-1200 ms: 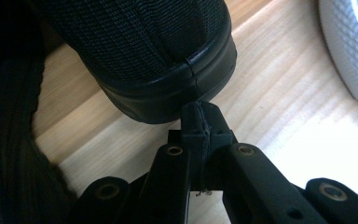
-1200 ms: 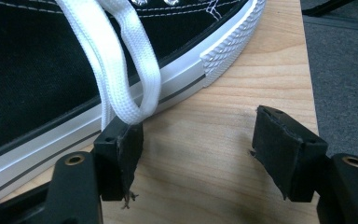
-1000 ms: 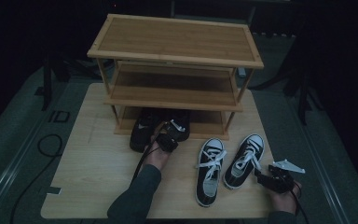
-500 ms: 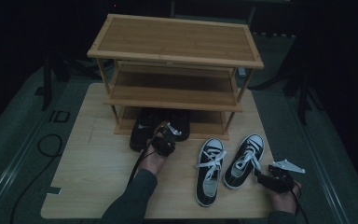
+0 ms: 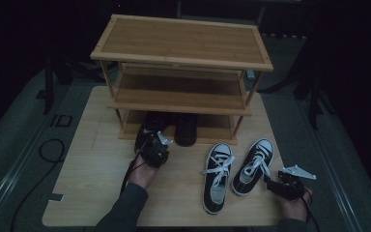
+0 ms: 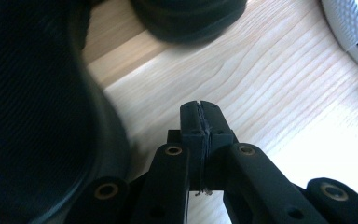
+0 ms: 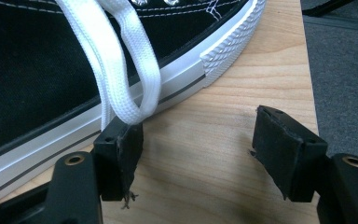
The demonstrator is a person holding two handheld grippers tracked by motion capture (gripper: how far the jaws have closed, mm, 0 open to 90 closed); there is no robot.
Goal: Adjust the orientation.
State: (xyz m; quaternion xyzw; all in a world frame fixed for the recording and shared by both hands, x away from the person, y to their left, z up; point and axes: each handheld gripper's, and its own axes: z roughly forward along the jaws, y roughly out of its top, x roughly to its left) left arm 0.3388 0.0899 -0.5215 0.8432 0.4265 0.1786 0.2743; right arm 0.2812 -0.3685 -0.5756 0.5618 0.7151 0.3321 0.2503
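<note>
Black shoes [image 5: 166, 129] are sitting half under the rack [image 5: 181, 43], on its bottom shelf at the far left of the table [image 5: 84, 181]. Their toes are hidden in the shade below the middle shelf, and their heels are facing me, so their long axes are running near to far. In the left gripper view the left one is filling the left side as a dark, blurred mass, cut off by the edge, and I cannot make out its detail.

My left gripper [image 5: 155, 153] is hovering just near of the left black shoe's heel, jaws clenched on nothing; in its own view the left gripper [image 6: 200, 114] is showing both pads pressed flat together over bare wood.

Two black-and-white sneakers [image 5: 239, 169] are lying side by side on the right of the table, toes pointing far and slightly right, heels near. The right one's heel is partly covered by my right gripper [image 5: 276, 185].

My right gripper [image 7: 198, 140] is resting released, jaws standing wide apart over the wood. The sneaker's white lace loop [image 7: 135, 84] is hanging down onto the tip of one jaw, and the sneaker's sole is running just beside that jaw; its upper is cut off by the frame.
</note>
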